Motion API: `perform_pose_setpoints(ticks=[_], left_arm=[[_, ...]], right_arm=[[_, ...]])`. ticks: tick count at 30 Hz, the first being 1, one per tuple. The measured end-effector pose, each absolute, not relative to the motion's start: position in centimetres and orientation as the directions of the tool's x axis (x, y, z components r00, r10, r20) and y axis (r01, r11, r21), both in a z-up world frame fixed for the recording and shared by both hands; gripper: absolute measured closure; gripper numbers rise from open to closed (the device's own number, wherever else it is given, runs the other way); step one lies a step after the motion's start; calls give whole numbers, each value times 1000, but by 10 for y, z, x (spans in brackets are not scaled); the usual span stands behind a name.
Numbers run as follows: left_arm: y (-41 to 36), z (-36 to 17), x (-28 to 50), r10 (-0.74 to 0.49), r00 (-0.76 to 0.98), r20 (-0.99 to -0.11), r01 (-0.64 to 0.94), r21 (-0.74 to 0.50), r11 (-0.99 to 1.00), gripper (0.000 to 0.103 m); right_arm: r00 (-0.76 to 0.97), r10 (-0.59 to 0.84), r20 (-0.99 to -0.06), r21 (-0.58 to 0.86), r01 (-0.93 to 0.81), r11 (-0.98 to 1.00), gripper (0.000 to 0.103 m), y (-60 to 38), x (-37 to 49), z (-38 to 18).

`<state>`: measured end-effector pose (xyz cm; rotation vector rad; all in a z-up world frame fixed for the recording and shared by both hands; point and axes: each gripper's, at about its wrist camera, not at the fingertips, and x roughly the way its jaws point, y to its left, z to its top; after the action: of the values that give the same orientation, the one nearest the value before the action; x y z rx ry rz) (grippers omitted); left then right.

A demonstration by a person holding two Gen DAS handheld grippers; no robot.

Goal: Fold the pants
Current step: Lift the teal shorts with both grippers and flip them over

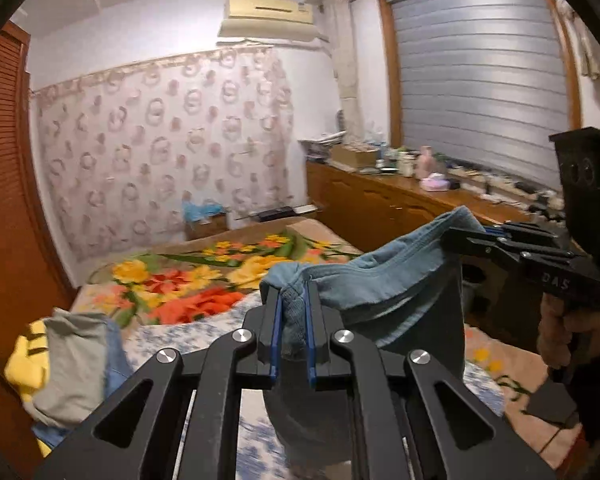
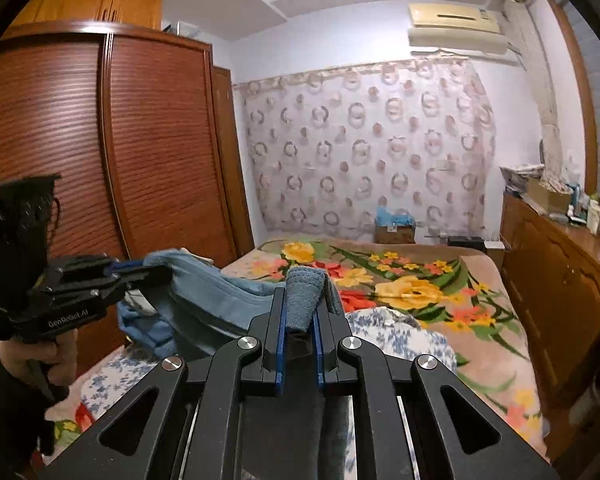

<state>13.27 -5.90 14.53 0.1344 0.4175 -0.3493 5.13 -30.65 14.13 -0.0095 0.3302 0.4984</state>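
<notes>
Bedroom; floral-blanketed bed (image 2: 480, 280) below. Left gripper (image 1: 294, 320) and right gripper (image 2: 300, 320), each clamped on an end of the blue pants' (image 1: 380, 280) waistband, hold them aloft. Risk: thin bunched pinches may slip under hanging weight, dropping the pants.

Left gripper (image 1: 293, 300), right gripper (image 2: 301, 300): jaws clamped.

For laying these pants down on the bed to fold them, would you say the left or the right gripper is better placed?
Neither clearly: the left gripper and right gripper each clamp the blue pants, stretched between them above the bed.
</notes>
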Motion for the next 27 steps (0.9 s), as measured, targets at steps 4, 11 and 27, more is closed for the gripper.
perform_pose_setpoints(ticks=[4, 11, 27], left_arm=[[-49, 156, 171, -233, 873, -428, 299, 92, 950, 93], [-37, 144, 176, -166, 895, -414, 250, 159, 955, 93], [-28, 51, 145, -216, 793, -570, 307, 67, 949, 93]], right_arm=[[832, 437, -342, 41, -451, 891, 92, -285, 102, 152], [822, 445, -356, 50, -458, 887, 92, -247, 129, 142], [715, 459, -528, 51, -512, 857, 92, -241, 140, 104]])
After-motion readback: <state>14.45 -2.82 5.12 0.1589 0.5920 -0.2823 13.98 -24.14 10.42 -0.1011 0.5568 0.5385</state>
